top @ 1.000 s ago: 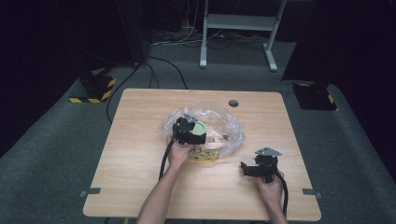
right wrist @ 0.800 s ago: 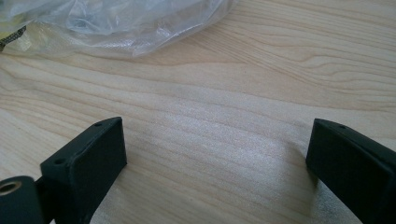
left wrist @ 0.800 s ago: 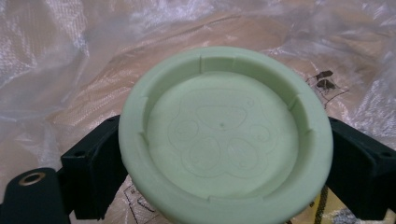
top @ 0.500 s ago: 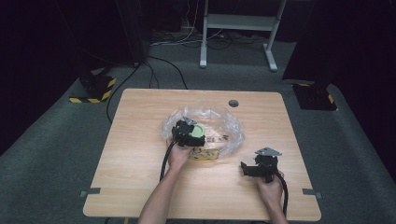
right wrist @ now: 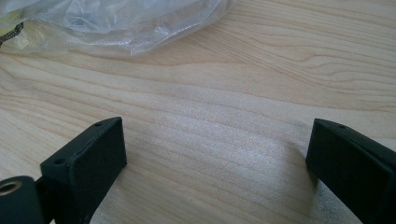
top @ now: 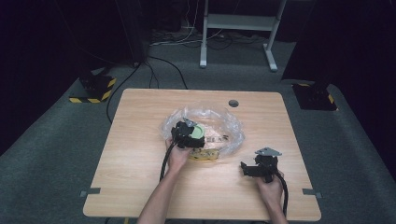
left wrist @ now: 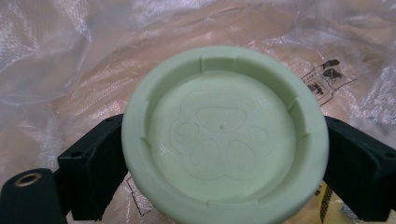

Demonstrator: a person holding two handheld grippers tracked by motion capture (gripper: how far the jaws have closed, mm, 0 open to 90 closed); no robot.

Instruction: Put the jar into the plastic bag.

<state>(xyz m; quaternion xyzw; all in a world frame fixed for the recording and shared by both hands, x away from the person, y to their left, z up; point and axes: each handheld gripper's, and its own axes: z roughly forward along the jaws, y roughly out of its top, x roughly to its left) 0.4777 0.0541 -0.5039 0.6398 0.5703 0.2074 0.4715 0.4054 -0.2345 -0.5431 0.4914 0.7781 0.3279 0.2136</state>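
Observation:
A pale green round dish (left wrist: pixel 223 135) with a paw print moulded in its middle sits between the jaws of my left gripper (top: pixel 190 135), which is shut on its rim. It hangs over a crumpled clear plastic bag (top: pixel 219 122) in the middle of the table; the same dish (top: pixel 198 131) shows as a small green disc in the high view. My right gripper (top: pixel 246 168) rests low over bare wood near the front right of the table, jaws wide open with nothing between them (right wrist: pixel 215 163).
The wooden table (top: pixel 140 154) has a round cable hole (top: pixel 233 103) at the back. A yellow and black printed label (top: pixel 204 154) lies under the bag's front edge. The bag's edge (right wrist: pixel 121 28) lies just ahead of my right gripper.

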